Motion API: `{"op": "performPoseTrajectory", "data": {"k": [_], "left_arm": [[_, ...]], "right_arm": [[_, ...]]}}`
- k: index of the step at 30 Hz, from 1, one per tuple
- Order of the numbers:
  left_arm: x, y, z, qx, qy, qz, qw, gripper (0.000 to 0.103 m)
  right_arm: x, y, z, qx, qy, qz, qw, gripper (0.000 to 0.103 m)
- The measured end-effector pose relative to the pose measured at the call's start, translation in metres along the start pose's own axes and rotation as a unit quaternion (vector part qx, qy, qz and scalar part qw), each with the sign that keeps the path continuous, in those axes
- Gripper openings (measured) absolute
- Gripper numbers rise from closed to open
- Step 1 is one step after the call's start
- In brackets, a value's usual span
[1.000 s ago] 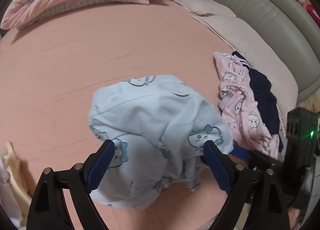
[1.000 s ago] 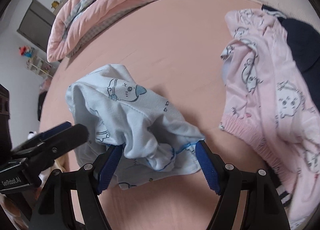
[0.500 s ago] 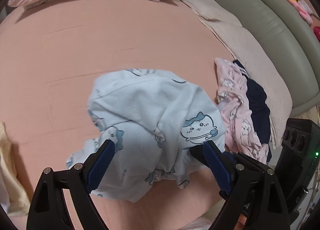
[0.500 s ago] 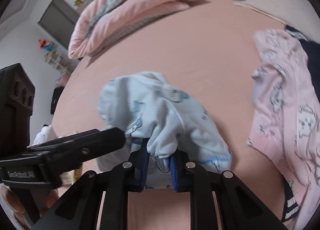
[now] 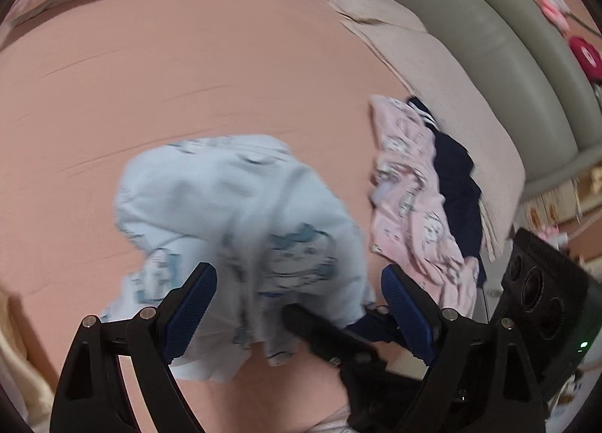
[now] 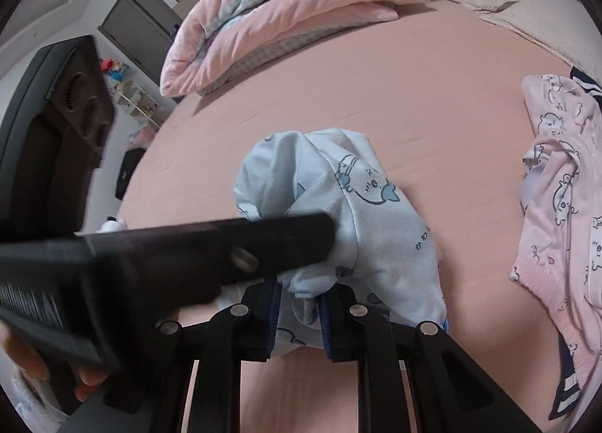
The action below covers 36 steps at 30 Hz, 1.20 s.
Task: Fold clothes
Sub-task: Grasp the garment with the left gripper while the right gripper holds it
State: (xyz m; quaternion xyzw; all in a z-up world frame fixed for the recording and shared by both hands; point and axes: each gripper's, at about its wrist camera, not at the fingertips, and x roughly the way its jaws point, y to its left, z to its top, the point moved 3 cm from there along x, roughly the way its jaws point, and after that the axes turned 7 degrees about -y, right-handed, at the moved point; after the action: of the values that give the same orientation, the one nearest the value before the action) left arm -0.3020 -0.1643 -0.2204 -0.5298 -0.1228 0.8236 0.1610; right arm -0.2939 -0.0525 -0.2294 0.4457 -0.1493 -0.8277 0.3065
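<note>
- Bed sheet [image 6: 357, 101]: salmon-pink, fills both views; every place below is given relative to it.
- Folded quilt [image 6: 286, 15]: pink with checked panels, at the sheet's far edge. The right wrist view shows it sharp and whole; the left wrist view shows only a blurred strip.
- Headboard [image 5: 500, 37]: grey-green, padded, along the sheet's right side. Only the left wrist view shows it.
- Pink pyjama garment [image 6: 560, 207]: crumpled at the sheet's right side, partly over a navy garment [image 5: 457, 184].
- Light blue garment [image 6: 338, 207]: cartoon print, bunched near the middle of the sheet's near part, its near end lifted.
- Left gripper [image 5: 299, 307]: jaws wide, having just closed slightly; blue cloth lies between the pads, and they do not press it. In the right wrist view one black finger crosses in front of the cloth.
- Right gripper [image 6: 299, 314]: jaws narrow, having just been closing, and pinching a fold of the light blue garment. The left wrist view shows only its black fingers at the cloth's edge.
</note>
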Motion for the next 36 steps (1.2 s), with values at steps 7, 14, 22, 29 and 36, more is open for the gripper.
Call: {"op": "performPoseTrajectory", "data": {"k": [7,14,22,29,36], "left_arm": [[0.015,-0.003,-0.007,0.018,0.008,0.01,0.9998,0.046],[0.013,0.013,-0.011,-0.009,-0.006,0.002,0.9999,0.023],[0.01,0.01,-0.013,0.007,-0.028,0.039,0.9988,0.023],[0.007,0.019,-0.015,-0.021,-0.029,0.038,0.9986,0.023],[0.001,0.023,-0.018,-0.017,-0.034,0.052,0.9979,0.023]], "right_arm": [[0.001,0.01,-0.002,-0.008,0.005,0.008,1.0,0.017],[0.004,0.013,-0.008,-0.014,0.022,0.003,1.0,0.017],[-0.001,0.002,-0.011,-0.029,0.056,-0.048,0.997,0.059],[-0.024,-0.035,-0.01,0.018,0.051,-0.066,0.996,0.06],[-0.021,-0.078,-0.008,0.103,0.044,-0.081,0.99,0.061]]}}
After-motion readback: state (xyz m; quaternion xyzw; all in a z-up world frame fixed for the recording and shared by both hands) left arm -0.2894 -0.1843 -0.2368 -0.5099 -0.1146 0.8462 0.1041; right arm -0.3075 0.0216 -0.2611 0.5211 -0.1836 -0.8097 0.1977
